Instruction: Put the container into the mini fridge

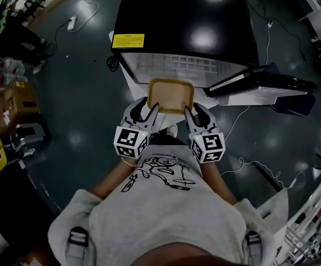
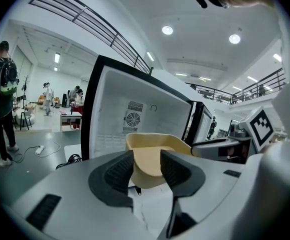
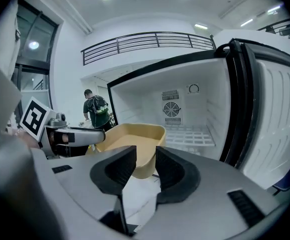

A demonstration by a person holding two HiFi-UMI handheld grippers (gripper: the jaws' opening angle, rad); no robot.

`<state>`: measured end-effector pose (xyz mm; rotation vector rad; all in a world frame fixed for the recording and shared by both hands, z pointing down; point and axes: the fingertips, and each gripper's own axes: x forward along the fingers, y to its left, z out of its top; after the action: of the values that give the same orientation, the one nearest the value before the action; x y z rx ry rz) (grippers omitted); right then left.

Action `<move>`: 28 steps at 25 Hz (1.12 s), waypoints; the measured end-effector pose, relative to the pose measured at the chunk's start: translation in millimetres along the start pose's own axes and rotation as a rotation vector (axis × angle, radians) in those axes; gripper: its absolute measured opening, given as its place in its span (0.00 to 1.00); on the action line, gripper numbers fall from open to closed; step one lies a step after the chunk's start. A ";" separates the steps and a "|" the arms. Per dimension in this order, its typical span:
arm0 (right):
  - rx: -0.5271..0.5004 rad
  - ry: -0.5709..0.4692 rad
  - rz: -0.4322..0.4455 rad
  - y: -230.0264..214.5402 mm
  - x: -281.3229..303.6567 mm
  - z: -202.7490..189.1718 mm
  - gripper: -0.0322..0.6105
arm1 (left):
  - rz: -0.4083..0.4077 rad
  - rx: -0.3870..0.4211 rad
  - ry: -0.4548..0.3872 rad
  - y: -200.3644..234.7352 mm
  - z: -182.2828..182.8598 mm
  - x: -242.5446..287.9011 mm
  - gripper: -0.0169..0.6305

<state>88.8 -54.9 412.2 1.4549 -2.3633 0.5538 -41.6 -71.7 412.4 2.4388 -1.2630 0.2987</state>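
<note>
A shallow tan container [image 1: 170,95] hangs level in front of the open mini fridge [image 1: 188,21]. My left gripper [image 1: 148,108] is shut on its near left rim and my right gripper [image 1: 194,113] on its near right rim. In the left gripper view the container [image 2: 155,156] has its wall pinched between the dark pads [image 2: 119,171], with the white fridge interior [image 2: 130,119] behind it. The right gripper view shows the container [image 3: 135,144] clamped the same way, in front of the wire shelf [image 3: 190,134]. The fridge door [image 1: 260,85] stands swung out to the right.
The fridge stands on a white base [image 1: 131,87] on a dark glossy floor. Cables and a power strip [image 1: 72,22] lie at the far left, and cardboard boxes [image 1: 16,101] at the left. A person with a backpack [image 2: 2,99] stands far off to the left.
</note>
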 end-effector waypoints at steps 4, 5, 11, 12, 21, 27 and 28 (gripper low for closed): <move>-0.008 -0.002 0.000 -3.5 4.6 5.5 0.25 | 0.003 0.016 -0.024 3.7 11.5 6.6 0.30; -0.012 -0.003 -0.003 -4.2 5.2 6.9 0.25 | 0.002 0.020 -0.030 3.7 14.1 7.3 0.30; -0.015 -0.014 -0.028 -15.6 9.2 17.7 0.25 | -0.020 0.026 -0.024 1.2 19.5 15.8 0.30; -0.015 -0.016 -0.030 -18.1 11.1 19.4 0.25 | -0.023 0.028 -0.021 1.5 20.2 18.3 0.30; -0.022 -0.013 -0.038 -36.9 38.7 29.3 0.25 | -0.009 0.022 -0.008 17.2 26.8 46.8 0.29; -0.042 -0.018 -0.036 -47.6 57.5 40.3 0.25 | 0.000 0.018 -0.007 27.5 33.6 62.2 0.29; -0.045 -0.019 -0.038 -50.2 59.9 42.0 0.25 | 0.001 0.020 -0.007 28.2 34.2 65.2 0.29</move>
<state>105.2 -142.1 410.5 1.4887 -2.3421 0.4756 -26.7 -149.1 410.9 2.4580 -1.2695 0.3044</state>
